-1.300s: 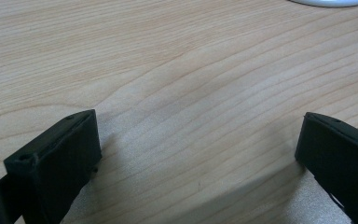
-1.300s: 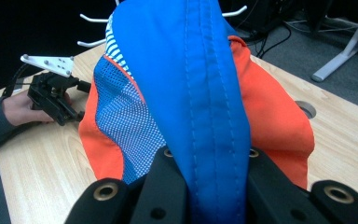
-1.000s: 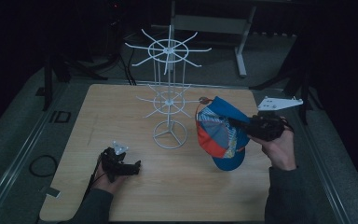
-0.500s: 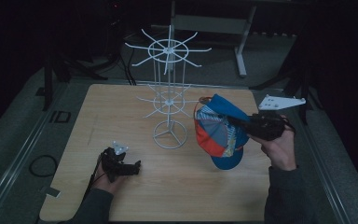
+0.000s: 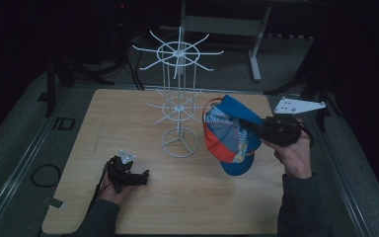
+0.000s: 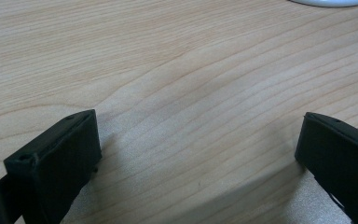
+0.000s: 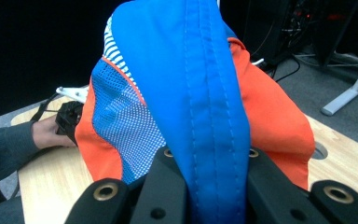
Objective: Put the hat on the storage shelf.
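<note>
cap: held in the air right of the white rack, a little nearer to it than a second ago
right gripper: clamped on the cap
left gripper: jaws wide, empty, resting on the table
meaning: hanging is probably next

Dim, soft high view; brighter, sharper close views; dark surroundings.
</note>
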`<state>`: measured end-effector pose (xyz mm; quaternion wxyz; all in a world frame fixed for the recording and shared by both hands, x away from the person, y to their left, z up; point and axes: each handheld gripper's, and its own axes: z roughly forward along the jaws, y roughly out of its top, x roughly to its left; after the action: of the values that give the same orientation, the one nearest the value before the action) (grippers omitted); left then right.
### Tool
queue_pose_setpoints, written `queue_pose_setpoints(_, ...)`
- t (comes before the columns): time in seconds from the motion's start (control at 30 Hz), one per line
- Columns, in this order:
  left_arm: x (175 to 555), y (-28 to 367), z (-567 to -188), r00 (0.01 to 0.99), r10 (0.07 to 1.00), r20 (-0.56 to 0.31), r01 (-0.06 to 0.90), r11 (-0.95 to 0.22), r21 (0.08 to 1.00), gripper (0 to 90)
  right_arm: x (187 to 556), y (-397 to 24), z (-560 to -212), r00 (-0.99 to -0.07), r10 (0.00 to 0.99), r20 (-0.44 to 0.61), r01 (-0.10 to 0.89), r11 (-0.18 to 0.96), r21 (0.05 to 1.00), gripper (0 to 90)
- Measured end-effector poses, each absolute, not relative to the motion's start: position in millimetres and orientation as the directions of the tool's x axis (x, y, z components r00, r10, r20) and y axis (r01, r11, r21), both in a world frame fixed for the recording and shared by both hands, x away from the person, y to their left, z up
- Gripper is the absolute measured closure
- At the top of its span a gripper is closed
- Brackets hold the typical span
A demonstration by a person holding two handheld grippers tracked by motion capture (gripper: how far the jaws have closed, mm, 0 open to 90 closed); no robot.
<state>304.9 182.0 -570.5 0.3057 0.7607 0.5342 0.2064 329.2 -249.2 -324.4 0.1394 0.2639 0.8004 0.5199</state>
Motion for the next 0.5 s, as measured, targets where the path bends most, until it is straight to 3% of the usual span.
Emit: queue_pose_setpoints(0.5,305.0,182.0,-570.5,0.343,0.939,-0.013,0.686,-0.242,0.686,0.1,328.8,-248.3,-319.8,-0.822,0.567,0.058,0.265,0.291,0.919,87.8)
